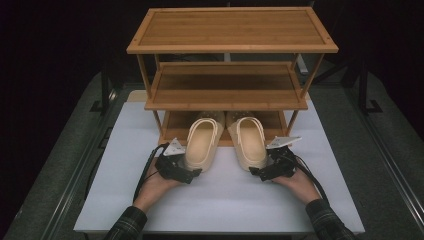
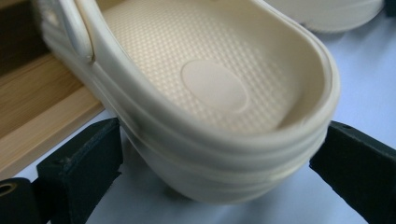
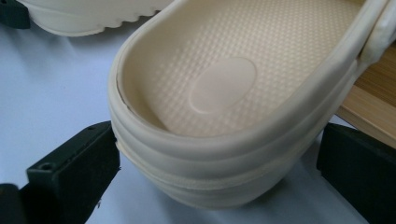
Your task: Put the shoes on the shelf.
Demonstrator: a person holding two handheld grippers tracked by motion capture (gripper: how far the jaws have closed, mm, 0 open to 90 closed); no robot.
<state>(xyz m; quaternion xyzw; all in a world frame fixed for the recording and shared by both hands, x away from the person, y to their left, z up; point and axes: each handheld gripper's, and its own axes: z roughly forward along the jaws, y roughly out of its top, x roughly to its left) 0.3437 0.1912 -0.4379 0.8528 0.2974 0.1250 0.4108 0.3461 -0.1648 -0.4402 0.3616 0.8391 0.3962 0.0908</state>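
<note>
A 3-tier bamboo shoe rack (image 1: 230, 47) stands at the far edge of the white table (image 1: 125, 150). 2 cream rubber clogs lie side by side at its foot, toes on the lowest shelf, heels out on the table. The left clog (image 1: 201, 145) has its heel between the jaws of the left gripper (image 1: 192, 170), which press its sides. The right gripper (image 1: 260, 171) likewise clasps the heel of the right clog (image 1: 250, 142).
</note>
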